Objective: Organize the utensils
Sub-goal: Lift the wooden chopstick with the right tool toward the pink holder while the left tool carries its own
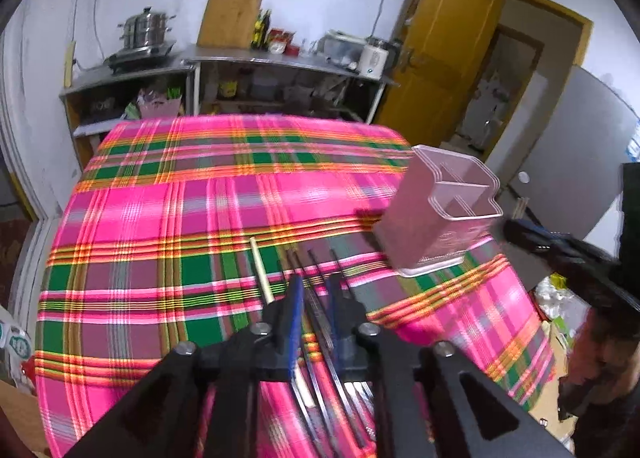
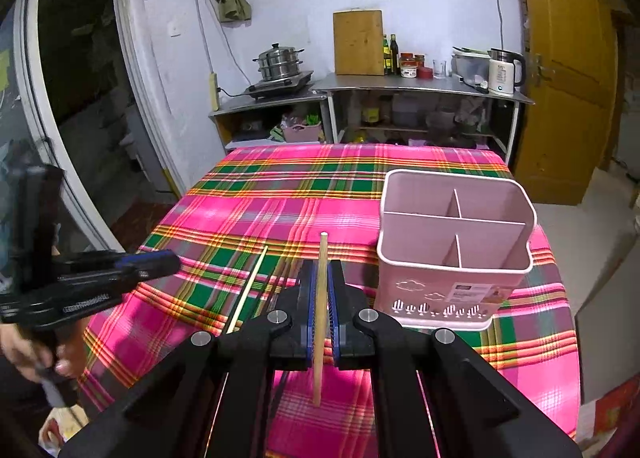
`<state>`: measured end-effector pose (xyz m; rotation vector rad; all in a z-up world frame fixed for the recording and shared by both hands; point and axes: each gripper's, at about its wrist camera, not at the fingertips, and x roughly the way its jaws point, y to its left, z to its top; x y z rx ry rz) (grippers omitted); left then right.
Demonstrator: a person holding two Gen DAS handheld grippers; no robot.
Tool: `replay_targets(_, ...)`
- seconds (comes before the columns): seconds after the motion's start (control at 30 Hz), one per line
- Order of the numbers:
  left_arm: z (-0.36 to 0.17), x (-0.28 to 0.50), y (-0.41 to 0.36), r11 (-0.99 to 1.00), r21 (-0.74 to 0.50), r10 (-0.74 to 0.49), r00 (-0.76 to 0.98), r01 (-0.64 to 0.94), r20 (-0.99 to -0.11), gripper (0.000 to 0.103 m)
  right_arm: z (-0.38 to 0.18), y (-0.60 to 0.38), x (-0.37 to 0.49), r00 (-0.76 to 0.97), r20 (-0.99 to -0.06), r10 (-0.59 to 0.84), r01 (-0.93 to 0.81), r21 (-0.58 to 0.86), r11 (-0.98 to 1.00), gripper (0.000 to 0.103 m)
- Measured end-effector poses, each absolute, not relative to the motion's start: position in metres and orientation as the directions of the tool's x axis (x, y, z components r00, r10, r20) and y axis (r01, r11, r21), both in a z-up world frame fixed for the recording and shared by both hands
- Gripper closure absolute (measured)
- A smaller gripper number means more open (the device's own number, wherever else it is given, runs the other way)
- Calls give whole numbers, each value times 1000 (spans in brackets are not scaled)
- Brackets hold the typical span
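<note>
On the desk — covered by a pink-green plaid cloth — a pink utensil holder is seen standing upright at the right side, its top split into compartments that look vacant from the right wrist view. Right tongs are pressed onto a light wooden chopstick; the stick is held roughly vertical between the blue pads, its tip raised above them, just left of the holder and not touching it. A second light chopstick is left lying flat on the cloth, to the left of the right tongs. Several dark chopsticks are laid side by side on the cloth directly under the left tongs, whose fingers are spread to either side of them — contact with the sticks cannot be confirmed. From the left wrist view the holder is blurred. Left tongs are also visible at the left edge of the right wrist view, well apart from the holder.
</note>
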<state>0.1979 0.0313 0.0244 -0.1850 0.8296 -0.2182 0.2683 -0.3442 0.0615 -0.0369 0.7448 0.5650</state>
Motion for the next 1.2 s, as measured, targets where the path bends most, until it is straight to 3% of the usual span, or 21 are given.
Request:
replay_targets(0.3, -47, 262, 51, 971, -238, -214, 556, 30, -803, 81, 61, -345, 276, 593, -650, 475, -503, 162, 849, 97)
replay_targets(0.63, -82, 317, 38, 984, -179, -164, 480, 15, -862, 81, 61, -348, 284, 591, -652, 475, -513, 151, 845, 97)
replay_targets(0.77, -84, 324, 31, 989, -148, -140, 480, 23, -866, 83, 63, -350, 285, 596, -649, 473, -513, 145, 846, 97)
replay_targets(0.83, -83, 329, 31, 989, -149, -143, 472, 26, -870, 95, 65, -352, 285, 598, -648, 472, -511, 145, 847, 97)
replay_targets(1.2, -29, 307, 37, 971, -230, -228, 543, 65, -808, 97, 70, -355, 281, 616, -640, 459, -489, 147, 860, 97)
